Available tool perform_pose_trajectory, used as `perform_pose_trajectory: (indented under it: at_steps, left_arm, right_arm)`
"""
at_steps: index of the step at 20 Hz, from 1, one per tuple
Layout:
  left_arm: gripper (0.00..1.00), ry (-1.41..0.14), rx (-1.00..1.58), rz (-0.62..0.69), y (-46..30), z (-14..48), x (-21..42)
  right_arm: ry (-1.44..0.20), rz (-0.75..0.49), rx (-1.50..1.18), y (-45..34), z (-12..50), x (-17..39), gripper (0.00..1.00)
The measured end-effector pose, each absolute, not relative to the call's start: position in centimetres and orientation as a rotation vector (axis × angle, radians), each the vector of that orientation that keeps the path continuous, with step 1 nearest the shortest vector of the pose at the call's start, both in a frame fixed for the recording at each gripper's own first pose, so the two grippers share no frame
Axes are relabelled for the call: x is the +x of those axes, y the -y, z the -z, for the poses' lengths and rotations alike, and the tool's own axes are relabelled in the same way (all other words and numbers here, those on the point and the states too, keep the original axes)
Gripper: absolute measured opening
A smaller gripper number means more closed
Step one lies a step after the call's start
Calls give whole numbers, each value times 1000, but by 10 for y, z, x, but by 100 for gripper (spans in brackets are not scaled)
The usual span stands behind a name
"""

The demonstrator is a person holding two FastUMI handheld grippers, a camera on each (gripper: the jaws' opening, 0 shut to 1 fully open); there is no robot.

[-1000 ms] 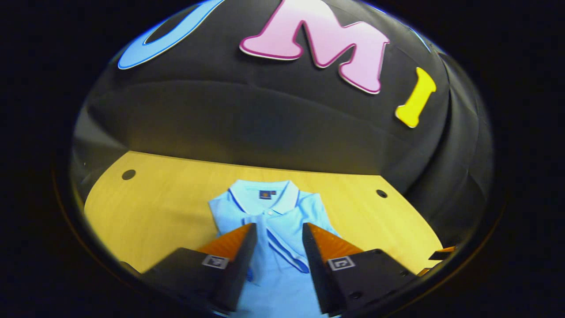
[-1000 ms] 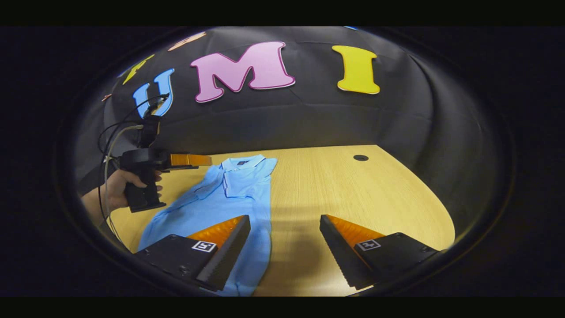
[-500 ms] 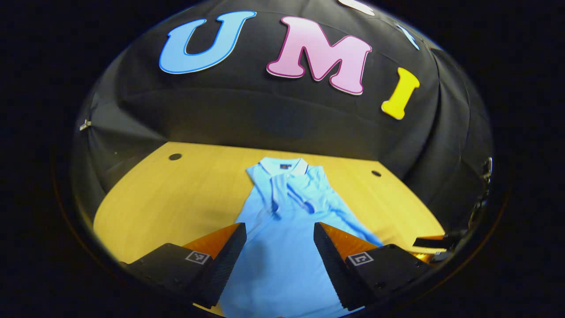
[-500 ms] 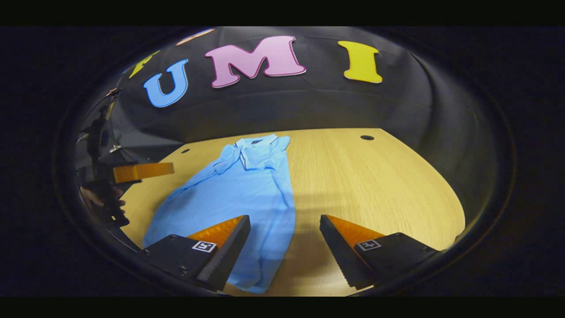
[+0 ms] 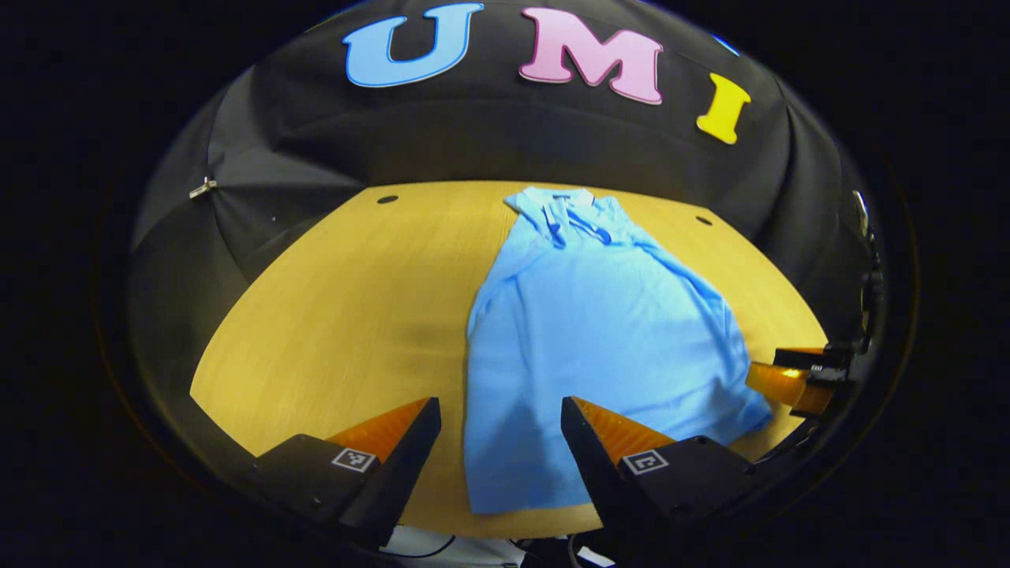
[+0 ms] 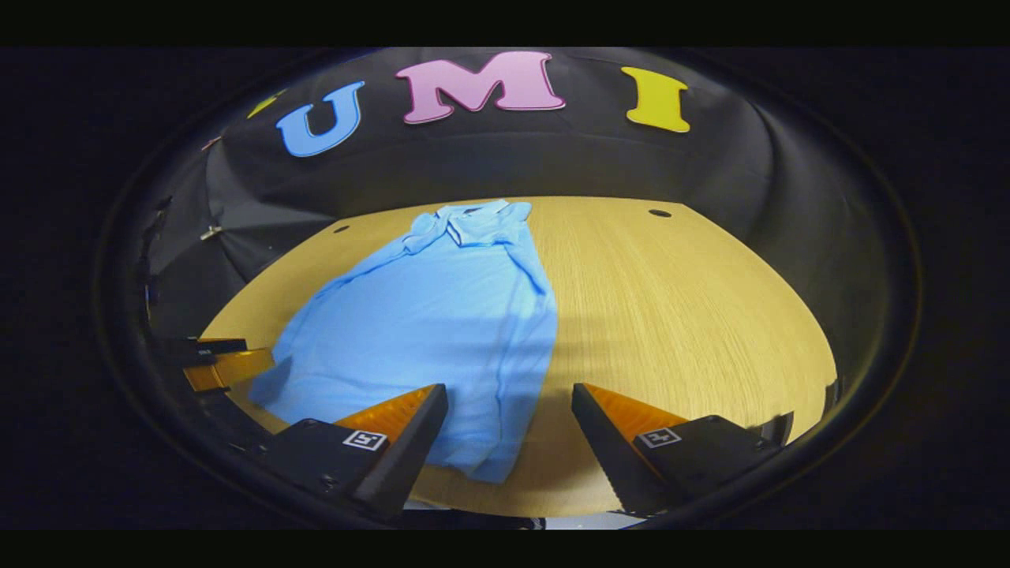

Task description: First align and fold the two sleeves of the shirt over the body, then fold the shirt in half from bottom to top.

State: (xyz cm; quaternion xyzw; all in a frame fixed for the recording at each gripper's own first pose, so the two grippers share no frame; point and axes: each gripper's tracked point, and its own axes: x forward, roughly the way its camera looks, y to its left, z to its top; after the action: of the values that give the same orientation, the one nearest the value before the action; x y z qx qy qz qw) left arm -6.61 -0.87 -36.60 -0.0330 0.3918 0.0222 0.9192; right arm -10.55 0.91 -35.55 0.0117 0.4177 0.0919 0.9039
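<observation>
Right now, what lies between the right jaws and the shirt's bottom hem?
Nothing. In the right gripper view, the open right gripper hangs over the shirt, whose hem corner sits between the jaws on the table.

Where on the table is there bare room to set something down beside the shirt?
Bare wooden table lies left of the light blue polo shirt in the left gripper view, and right of it in the right gripper view. The near edge is crowded by both open tongs.

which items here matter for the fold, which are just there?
Job: shirt, left gripper, right gripper; both open, holding nothing.
Just there: table, table holes, clip on the cloth wall.
</observation>
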Motion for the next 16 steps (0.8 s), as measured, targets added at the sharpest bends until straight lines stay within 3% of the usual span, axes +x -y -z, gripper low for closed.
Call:
perform_pose_trajectory:
  at_steps: [10,11,12,13,14,15,16]
  left_arm:
    - [96,-874,-51,-51,17,392,-77]
    - [94,-875,-54,-49,19,391,-79]
    - [92,-875,-50,-45,22,392,-77]
    - [86,-878,-50,-37,25,392,-77]
    - [82,-879,-48,-29,29,390,-76]
    - [75,-877,-44,-18,34,391,-76]
    - [59,-878,-41,-5,39,391,-74]
  right_arm:
    - [-899,-181,-41,-15,376,-118,99]
    - [-898,-185,-57,-15,376,-119,92]
    - [-906,-193,-50,-19,377,-119,99]
    - [-903,-192,-48,-20,375,-116,91]
    - [-916,-194,-44,-21,377,-115,69]
    - [-914,-194,-42,-22,378,-112,69]
    - [-924,-198,-33,-23,379,-112,53]
